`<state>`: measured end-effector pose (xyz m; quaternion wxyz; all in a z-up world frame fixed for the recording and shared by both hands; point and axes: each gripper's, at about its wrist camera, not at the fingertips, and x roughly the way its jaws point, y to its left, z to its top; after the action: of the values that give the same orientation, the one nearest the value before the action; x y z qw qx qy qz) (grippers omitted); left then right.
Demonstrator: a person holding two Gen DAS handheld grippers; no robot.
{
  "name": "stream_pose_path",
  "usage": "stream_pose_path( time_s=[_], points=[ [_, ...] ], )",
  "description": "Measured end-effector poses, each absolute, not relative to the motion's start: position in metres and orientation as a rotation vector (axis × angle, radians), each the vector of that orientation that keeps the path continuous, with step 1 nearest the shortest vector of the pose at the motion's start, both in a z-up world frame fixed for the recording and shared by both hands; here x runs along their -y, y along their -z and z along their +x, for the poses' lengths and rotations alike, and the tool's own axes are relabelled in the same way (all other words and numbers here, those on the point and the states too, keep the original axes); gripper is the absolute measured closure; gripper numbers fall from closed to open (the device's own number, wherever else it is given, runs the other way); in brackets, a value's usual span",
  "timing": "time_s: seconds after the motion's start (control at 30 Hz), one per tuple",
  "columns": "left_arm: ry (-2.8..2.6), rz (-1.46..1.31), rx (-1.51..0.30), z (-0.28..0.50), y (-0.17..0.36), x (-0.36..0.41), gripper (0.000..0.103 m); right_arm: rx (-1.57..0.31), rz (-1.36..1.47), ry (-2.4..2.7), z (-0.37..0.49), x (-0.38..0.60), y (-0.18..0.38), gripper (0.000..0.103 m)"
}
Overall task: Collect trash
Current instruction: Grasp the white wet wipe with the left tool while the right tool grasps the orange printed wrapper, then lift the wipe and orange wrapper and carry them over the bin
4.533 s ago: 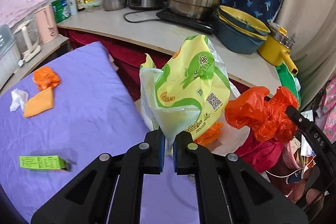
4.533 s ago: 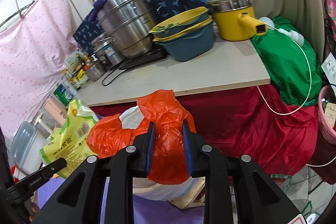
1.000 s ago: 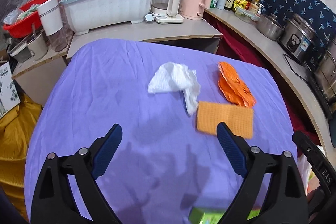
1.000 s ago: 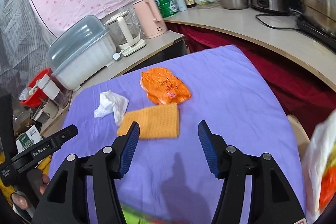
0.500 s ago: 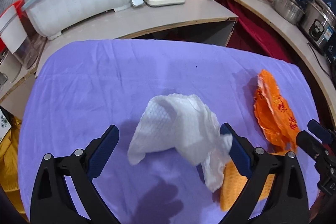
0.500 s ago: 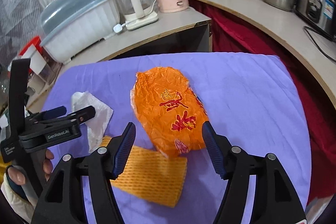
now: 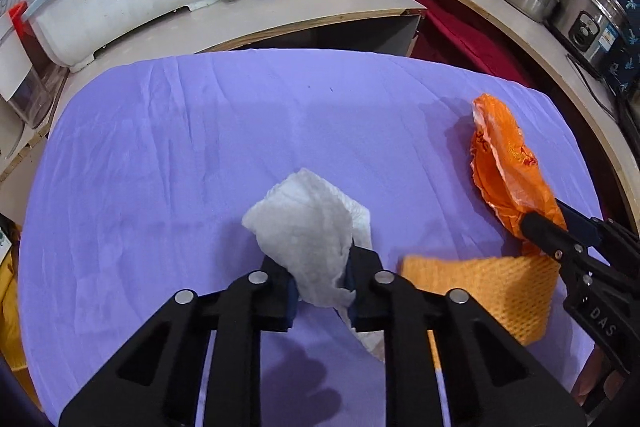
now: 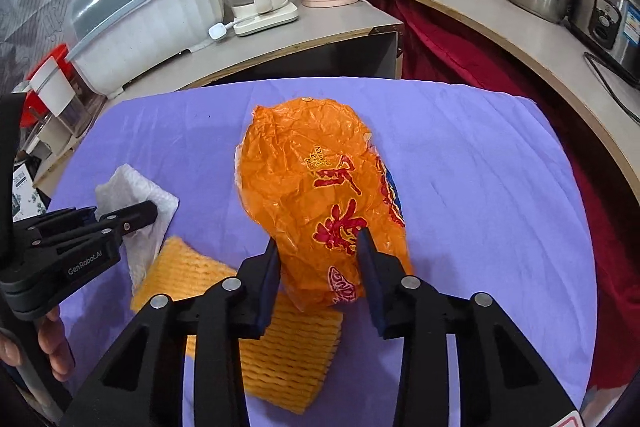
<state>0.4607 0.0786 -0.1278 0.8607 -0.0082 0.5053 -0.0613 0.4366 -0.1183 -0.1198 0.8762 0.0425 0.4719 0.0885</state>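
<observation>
Both grippers have dropped to the purple cloth (image 7: 160,155) and their jaws have just been closing, left gripper (image 7: 320,281) pinching the white tissue (image 7: 308,223), right gripper (image 8: 318,267) clamping the orange wrapper (image 8: 316,183) just right of it, each piece lying straight ahead between its own jaws.

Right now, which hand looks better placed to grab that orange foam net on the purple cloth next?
Neither is free: the left gripper pinches the white tissue, the right gripper the orange wrapper. Once emptied, probably the right; the foam net lies just below its jaws.

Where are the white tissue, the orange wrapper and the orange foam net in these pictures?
white tissue (image 7: 308,227): left wrist view, on its crumpled upper part.
orange wrapper (image 8: 316,179): right wrist view, on its printed middle.
orange foam net (image 7: 480,287): left wrist view, on its ribbed middle.
</observation>
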Motion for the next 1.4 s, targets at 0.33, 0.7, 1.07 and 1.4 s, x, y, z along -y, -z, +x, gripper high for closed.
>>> stream_pose_path(
  time_s=[0.33,0.7,1.07,1.4],
  points=[
    [0.155,-0.028,-1.006,0.395,0.087,-0.070,0.089,-0.895,0.259,-0.118,0.352,0.164,0.076,0.071],
    [0.218,-0.037,-0.919,0.317,0.024,-0.057,0.089,-0.775,0.371,-0.019,0.244,0.212,0.023,0.071],
    [0.354,0.014,-0.893,0.233,0.001,-0.003,0.088,-0.711,0.411,0.062,0.147,0.243,0.004,0.071],
    [0.467,0.066,-0.897,0.177,0.002,0.051,0.088,-0.669,0.453,0.135,0.077,0.274,0.001,0.071]
  ],
)
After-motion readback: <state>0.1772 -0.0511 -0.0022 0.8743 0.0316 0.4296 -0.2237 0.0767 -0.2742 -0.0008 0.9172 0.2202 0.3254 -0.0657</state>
